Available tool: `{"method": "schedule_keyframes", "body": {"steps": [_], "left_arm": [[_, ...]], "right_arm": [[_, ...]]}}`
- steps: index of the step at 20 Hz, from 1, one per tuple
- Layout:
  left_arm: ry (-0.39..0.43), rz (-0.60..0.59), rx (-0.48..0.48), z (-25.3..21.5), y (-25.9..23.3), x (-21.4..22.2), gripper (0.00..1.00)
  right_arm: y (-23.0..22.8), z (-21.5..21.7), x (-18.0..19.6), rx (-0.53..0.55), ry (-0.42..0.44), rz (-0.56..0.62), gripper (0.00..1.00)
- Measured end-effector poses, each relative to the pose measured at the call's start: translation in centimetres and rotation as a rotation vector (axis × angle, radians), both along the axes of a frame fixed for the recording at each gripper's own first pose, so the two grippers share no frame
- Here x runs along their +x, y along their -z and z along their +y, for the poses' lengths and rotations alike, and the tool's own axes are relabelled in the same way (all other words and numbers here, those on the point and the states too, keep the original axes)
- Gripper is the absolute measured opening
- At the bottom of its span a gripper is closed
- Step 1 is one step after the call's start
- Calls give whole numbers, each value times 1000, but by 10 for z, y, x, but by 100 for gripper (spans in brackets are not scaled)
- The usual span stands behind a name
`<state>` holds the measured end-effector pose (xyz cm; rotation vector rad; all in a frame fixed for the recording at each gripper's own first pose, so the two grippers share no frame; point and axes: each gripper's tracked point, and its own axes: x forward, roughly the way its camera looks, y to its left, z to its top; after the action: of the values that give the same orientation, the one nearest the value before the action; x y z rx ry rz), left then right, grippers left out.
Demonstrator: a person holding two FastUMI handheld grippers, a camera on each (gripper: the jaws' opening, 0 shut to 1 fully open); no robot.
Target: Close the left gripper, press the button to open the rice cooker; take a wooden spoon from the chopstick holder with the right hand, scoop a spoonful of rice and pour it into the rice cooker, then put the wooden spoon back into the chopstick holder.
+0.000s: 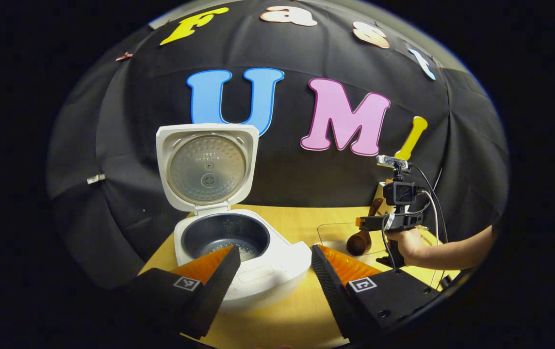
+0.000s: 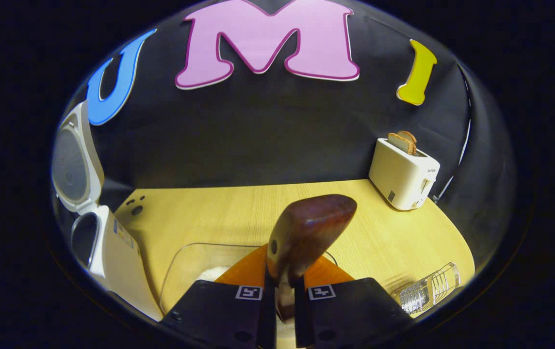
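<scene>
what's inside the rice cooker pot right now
The open rice cooker holds a dark inner pot with a little white rice at the bottom. The left tool's finger covers the pot's near part.

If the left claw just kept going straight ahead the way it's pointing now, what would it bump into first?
Most likely the rice cooker. The open left claw points at its front rim, with the raised lid behind. Depth is hard to judge, so the gap is unclear.
</scene>
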<state>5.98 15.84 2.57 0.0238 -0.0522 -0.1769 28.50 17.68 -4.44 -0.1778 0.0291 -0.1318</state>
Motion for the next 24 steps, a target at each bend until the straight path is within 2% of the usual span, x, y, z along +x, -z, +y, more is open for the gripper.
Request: {"method": "schedule_keyframes", "body": {"steps": [3,5,7,13,16,19,24], "left_arm": [[6,22,-46,3,4,2,95],[-7,29,-66,7,6,4,95],[-20,26,-67,8,3,6,95],[-35,17,-68,18,2,4,95],[-38,8,-69,18,1,3,95],[-38,1,-70,18,0,1,95],[-41,-6,-70,20,-2,-2,95]], "right_arm": [[6,7,4,20,1,6,19],[17,23,1,67,-33,41,19],[19,32,-2,62,-43,45,19],[35,72,-10,179,-108,106,19],[36,74,-14,221,-109,125,19],[37,71,-20,309,-102,140,20],[29,72,-33,335,-113,131,19]]}}
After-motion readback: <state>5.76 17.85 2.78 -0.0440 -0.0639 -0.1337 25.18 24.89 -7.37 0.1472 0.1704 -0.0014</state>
